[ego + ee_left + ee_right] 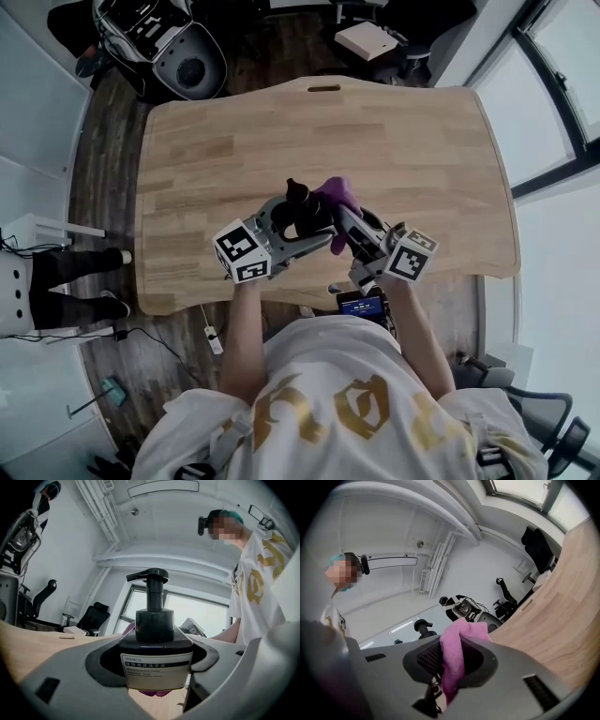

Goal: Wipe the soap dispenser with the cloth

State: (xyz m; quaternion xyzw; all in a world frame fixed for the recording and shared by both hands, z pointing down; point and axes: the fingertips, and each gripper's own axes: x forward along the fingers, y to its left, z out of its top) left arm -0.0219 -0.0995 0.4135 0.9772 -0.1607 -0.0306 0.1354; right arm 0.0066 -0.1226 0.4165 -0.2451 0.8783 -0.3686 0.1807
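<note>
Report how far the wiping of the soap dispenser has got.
Done: the left gripper is shut on the soap dispenser and the right gripper on the pink cloth, both held over the table. In hand: the cloth sits right behind the bottle, seemingly touching it. Left: the rest of the wiping; how much is clean cannot be told.

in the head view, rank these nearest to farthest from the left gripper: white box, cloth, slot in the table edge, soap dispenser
1. soap dispenser: clamped in the tongs of the left gripper.
2. cloth: just right of the dispenser.
3. slot: in the far edge of the table.
4. white box: beyond the table, top of the view.
</note>
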